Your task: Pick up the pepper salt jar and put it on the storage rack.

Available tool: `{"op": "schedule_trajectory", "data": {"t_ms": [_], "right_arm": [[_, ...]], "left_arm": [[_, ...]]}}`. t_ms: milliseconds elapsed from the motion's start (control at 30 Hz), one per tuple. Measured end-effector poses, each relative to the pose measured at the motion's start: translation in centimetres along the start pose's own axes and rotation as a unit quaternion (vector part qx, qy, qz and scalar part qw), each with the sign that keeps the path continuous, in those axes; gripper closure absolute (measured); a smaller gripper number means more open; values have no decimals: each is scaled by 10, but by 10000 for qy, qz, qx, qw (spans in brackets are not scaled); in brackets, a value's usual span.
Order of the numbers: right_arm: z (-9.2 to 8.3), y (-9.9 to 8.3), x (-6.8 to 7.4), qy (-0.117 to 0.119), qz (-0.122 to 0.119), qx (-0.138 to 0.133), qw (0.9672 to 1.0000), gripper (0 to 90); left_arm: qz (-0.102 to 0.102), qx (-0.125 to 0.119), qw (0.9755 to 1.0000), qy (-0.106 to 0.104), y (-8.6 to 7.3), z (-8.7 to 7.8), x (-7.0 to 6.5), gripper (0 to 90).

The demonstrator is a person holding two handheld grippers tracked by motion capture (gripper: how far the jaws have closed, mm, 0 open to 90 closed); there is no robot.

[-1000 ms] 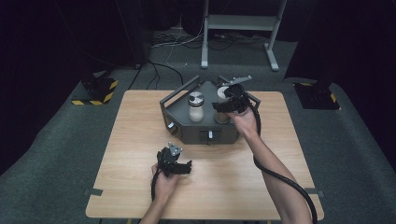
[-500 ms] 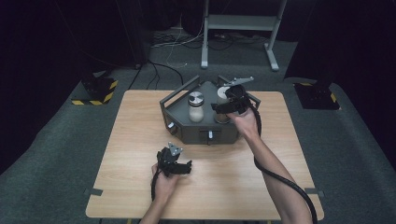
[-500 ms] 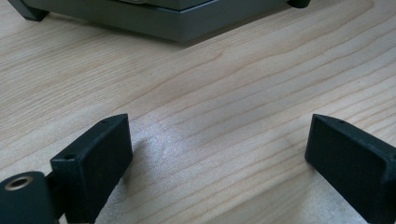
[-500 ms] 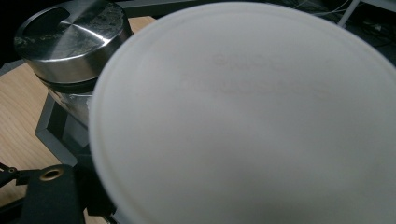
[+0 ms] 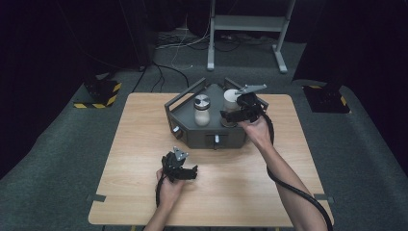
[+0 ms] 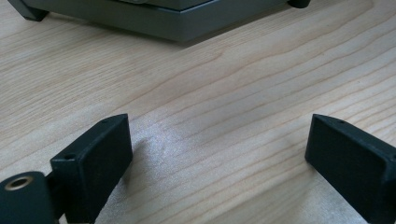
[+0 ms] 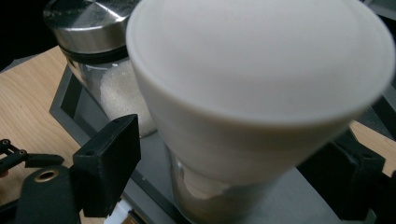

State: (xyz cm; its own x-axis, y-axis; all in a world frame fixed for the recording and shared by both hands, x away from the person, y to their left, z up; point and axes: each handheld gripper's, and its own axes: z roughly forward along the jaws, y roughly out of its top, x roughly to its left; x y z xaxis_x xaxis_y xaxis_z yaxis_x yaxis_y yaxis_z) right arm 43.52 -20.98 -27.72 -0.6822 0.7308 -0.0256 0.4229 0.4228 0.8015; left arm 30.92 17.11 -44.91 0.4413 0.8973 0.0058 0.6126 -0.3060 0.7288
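A grey tray (image 5: 211, 139) on the wooden table holds two jars. The left jar (image 5: 202, 109) has a metal lid and white grains inside. The right jar (image 5: 231, 98) carries a wide white lid (image 7: 252, 70). My right gripper (image 5: 227, 115) reaches to this jar from the right, and its jaws have just been opening. The jar stands between them (image 7: 229, 170), with a gap showing beside the left pad (image 7: 112, 158). My left gripper (image 5: 191, 172) rests low over the table in front of the tray, open and with only bare wood between its jaws (image 6: 219, 163).
The tray's front wall (image 6: 177, 23) lies just ahead of the left gripper. The metal-lidded jar (image 7: 93, 28) stands close beside the white-lidded one. Black-and-yellow floor blocks (image 5: 98, 94) and a metal stand (image 5: 245, 29) lie beyond the table.
The right hand has shifted slightly at the white-lidded jar. The left hand and its gripper have kept still.
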Motion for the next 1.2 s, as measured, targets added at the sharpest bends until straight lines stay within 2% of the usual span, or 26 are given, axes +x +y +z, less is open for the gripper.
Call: {"op": "schedule_trajectory", "data": {"t_ms": [400,667,1200], "right_arm": [[-17,-17,-5,-1,72,-101,9999,159],[-23,-28,-1,9,10,-120,9999,160],[-34,-51,-3,54,99,-149,9998,160]], "left_arm": [[0,-1,10000,1,0,0,0,74],[2,-4,10000,3,0,0,0,74],[2,-4,10000,4,0,0,0,74]]}}
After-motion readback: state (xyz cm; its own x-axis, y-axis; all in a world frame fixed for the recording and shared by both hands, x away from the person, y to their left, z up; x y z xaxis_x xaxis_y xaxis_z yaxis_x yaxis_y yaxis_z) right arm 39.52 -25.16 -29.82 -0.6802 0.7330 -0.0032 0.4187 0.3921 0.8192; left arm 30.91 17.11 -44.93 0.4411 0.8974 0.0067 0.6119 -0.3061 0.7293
